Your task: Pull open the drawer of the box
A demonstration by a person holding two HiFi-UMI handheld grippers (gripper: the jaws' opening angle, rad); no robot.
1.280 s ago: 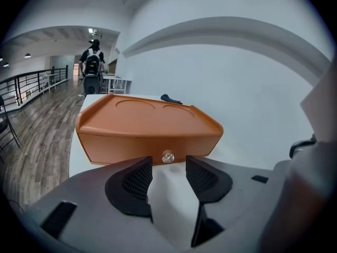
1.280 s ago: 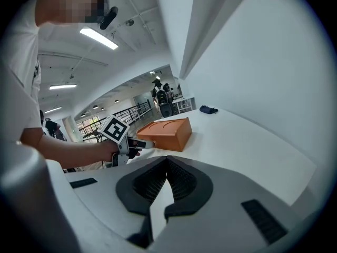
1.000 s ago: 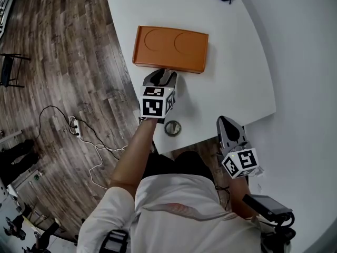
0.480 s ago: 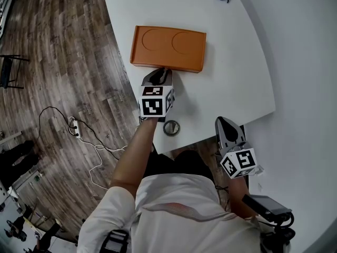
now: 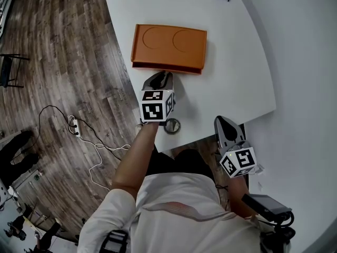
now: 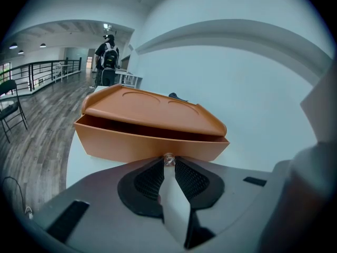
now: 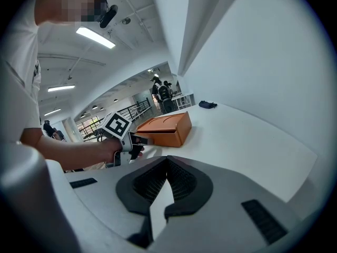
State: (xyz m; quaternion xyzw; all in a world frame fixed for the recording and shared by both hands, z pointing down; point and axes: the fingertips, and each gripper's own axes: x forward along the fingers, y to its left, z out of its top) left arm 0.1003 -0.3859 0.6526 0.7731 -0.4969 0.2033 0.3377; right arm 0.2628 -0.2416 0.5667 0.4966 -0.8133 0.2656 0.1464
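Starting at the left gripper [image 6: 168, 163]: found the jaws just closed down, pinching the small shiny knob [image 6: 168, 157] on the drawer [image 6: 147, 144] front between the pad tips. Judged the tip-only hold deliberate, given a knob too small for a deeper bite. Noted the grip set roughly at mid-width of the front, presumably to keep a pull straight and avoid skewing the drawer in its slot. Recorded the drawer standing out a little from the orange box [image 5: 169, 45], with a dark gap beneath its top. Judged the opening begun, with most of the travel outstanding. Observed the box lying flat on the white table [image 5: 231, 88], long side towards the person, with nothing bracing it. Flagged the risk of the whole box sliding along with the pull. Found the right gripper [image 7: 167, 161] pressed together and empty, held well apart at the table's near edge, clear of the pull path.
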